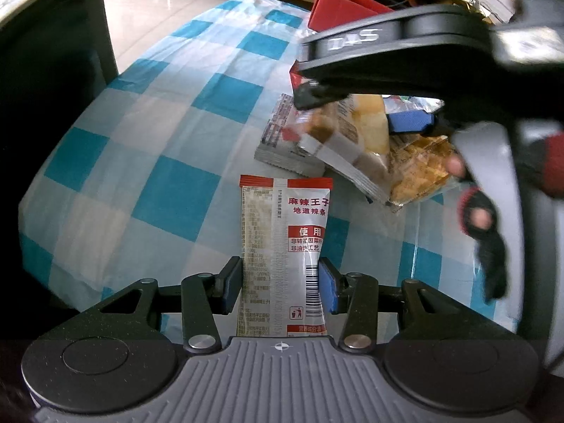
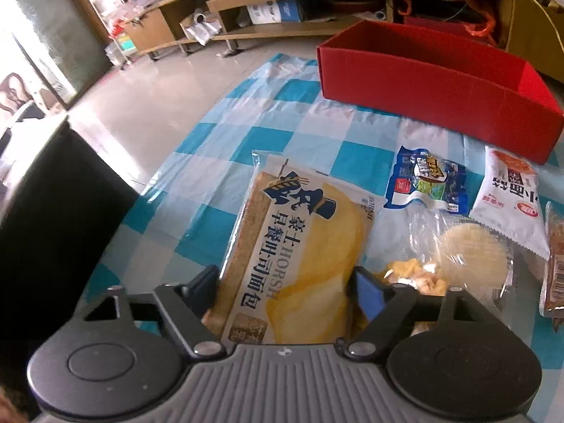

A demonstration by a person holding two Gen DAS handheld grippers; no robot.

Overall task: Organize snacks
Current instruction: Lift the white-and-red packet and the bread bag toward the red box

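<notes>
Checked desk (image 2: 225, 148) | right tongs (image 2: 285, 285) pinched bread pack (image 2: 299, 246), long axis pointing ahead, red box (image 2: 433, 95) ahead-right, nearer | left tongs (image 1: 280, 282) pinched strip pack (image 1: 285, 239)

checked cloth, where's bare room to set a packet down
Free: the blue-and-white checked cloth left of the yellow toast bread packet, toward the floor. Crowded: between that packet and the red cardboard box, where the blue pouch and white sachet lie.

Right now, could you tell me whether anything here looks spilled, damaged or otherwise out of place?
Nothing looks spilled or torn. The left tool grips a red-and-white spicy strip packet, the right tool a toast bread packet. Other snacks lie loose on the checked cloth; what I can see inside the red box is bare.
</notes>
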